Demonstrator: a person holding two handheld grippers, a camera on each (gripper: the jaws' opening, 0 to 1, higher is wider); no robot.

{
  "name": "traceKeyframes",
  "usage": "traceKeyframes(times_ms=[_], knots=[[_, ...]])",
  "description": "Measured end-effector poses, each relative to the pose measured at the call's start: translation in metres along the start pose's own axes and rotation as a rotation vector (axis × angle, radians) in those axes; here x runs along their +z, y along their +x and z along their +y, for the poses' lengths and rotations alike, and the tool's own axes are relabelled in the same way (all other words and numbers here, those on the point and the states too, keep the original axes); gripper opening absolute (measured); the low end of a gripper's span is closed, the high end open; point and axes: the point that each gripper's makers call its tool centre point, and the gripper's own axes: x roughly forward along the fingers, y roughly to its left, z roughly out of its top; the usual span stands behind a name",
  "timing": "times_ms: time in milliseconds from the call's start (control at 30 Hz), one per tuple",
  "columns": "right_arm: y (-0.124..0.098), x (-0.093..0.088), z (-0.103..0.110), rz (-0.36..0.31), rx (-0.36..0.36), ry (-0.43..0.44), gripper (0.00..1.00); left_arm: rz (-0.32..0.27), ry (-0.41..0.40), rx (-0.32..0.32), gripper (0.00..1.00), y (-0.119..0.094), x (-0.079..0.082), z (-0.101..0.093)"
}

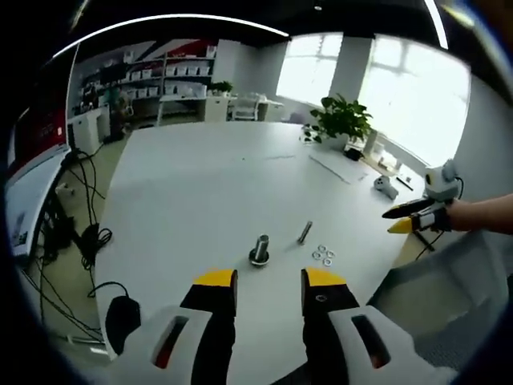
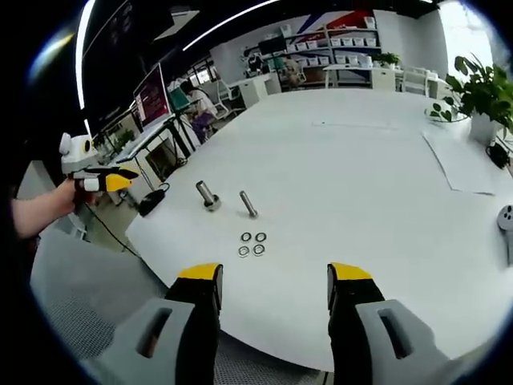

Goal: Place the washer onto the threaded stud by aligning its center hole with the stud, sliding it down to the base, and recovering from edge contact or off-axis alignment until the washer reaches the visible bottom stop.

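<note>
Your left gripper (image 1: 269, 279), with its yellow-tipped black jaws, hangs over the near edge of the large white table (image 1: 200, 184); the jaws stand apart with nothing between them. Your right gripper (image 2: 274, 274) is likewise spread wide and empty, poised above the table's near edge in its own view. In the left gripper view that right gripper (image 1: 410, 218) also comes in from the right, held off the table's right side, and there its yellow tips look nearly together, though they are too small to be sure. In the right gripper view the left gripper (image 2: 112, 180) sits in your hand (image 2: 60, 200) beyond the table's left edge.

The small silver metal washers (image 2: 252, 244), four of them, lie flat in a tight cluster on the table close to the near edge, some touching one another. In the left gripper view the same cluster (image 1: 323, 255) sits just ahead of the right-hand jaw. The upright threaded metal stud on its round base (image 1: 260, 250) stands beside them, near but apart, with no washer on it. A loose silver bolt (image 1: 304, 233) lies on its side between the stud and the washers, slightly farther in from the edge.

A potted green plant (image 1: 341, 120) stands at the far right of the table, beside a flat white sheet of paper (image 1: 337, 166)
</note>
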Motion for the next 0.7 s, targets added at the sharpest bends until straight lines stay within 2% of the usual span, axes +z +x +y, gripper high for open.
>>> traceKeyframes(times_ms=[167,500,700], knots=[[-0.0007,0.0020,-0.0029,-0.014,-0.010,0.015,0.55,-0.007,-0.015,-0.003,0.30,0.0003,-0.0046,-0.0002],[0.0010,0.0003,-0.0013,0.001,0.003,-0.001,0.55,-0.024,-0.017,-0.001,0.29,0.0027,-0.0051,-0.0083],[0.0030,-0.0029,-0.0004,0.013,0.005,-0.002,0.55,-0.034,-0.028,0.001,0.29,0.0012,-0.0095,-0.0058]])
